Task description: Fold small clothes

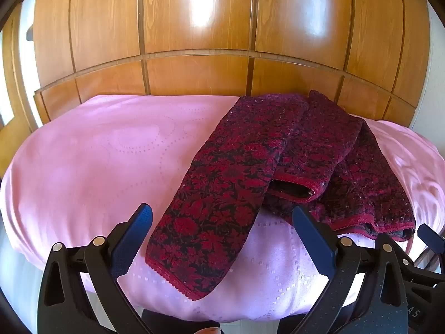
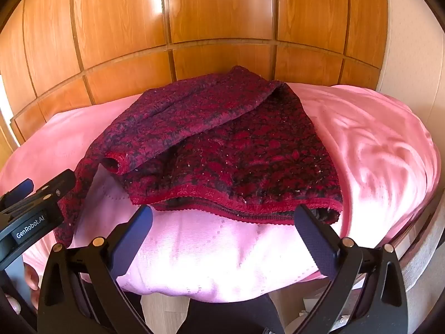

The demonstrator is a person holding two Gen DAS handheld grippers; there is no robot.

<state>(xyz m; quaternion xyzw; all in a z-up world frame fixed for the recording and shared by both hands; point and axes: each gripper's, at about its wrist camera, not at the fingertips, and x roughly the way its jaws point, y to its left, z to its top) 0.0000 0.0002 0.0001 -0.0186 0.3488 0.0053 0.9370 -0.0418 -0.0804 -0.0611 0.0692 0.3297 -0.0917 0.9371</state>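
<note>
A dark red and black floral knit garment lies on a table covered with a pink cloth. One sleeve stretches toward the near edge; the other sleeve is folded across the body. My left gripper is open, hovering just before the long sleeve's cuff. In the right wrist view the garment lies with its hem toward me. My right gripper is open and empty, just short of the hem. The left gripper's body shows at the left.
A glossy wooden panelled wardrobe stands right behind the table. The pink cloth is rumpled on the right side. The table's near edge drops off below the grippers. A white wall stands at the right.
</note>
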